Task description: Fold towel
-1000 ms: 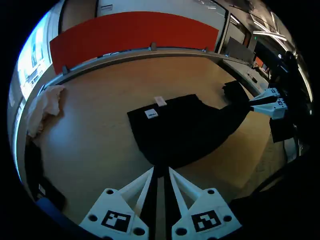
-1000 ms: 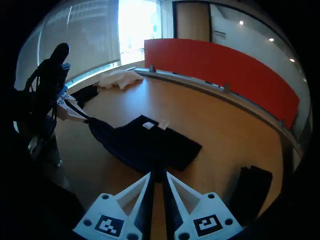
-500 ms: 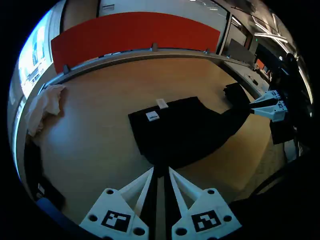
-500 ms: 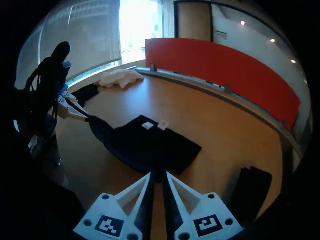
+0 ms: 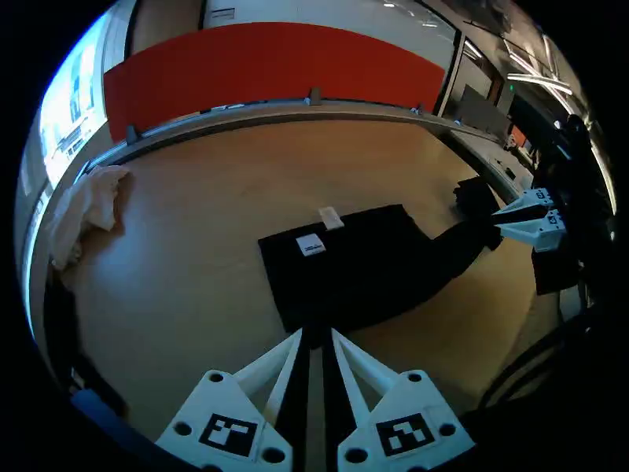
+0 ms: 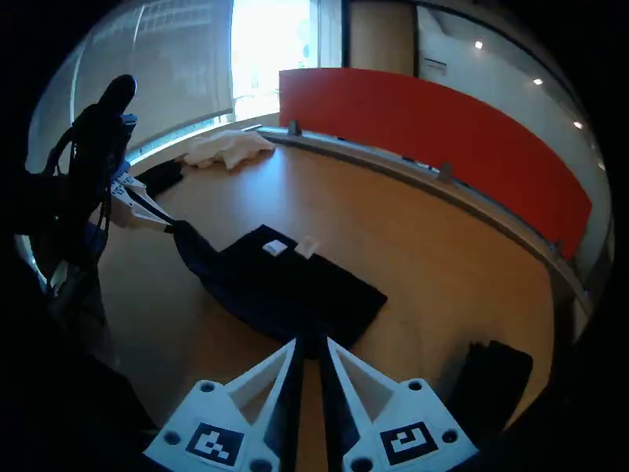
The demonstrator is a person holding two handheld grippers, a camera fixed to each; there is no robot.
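A black towel (image 5: 362, 259) lies partly on the wooden table (image 5: 196, 236), with two white labels (image 5: 312, 245) near its far edge. In the left gripper view my left gripper (image 5: 316, 340) is shut on the towel's near corner. The right gripper (image 5: 503, 223) is farther off at the right, pinching the opposite corner a little above the table. In the right gripper view the towel (image 6: 283, 283) runs from my right gripper (image 6: 312, 346), shut on its corner, to the left gripper (image 6: 167, 226) at the left. The held edge stretches between the two grippers.
A crumpled cream cloth (image 5: 82, 208) (image 6: 224, 147) lies at the table's far side by the window. A stack of dark folded cloth (image 5: 476, 193) (image 6: 491, 377) sits near the table's edge. A red partition (image 5: 275, 67) runs behind the table. A person's dark sleeve (image 6: 86, 181) holds the left gripper.
Both grippers keep their hold. The held edge has been drawn tauter and the towel looks narrower; the grippers have shifted slightly apart.
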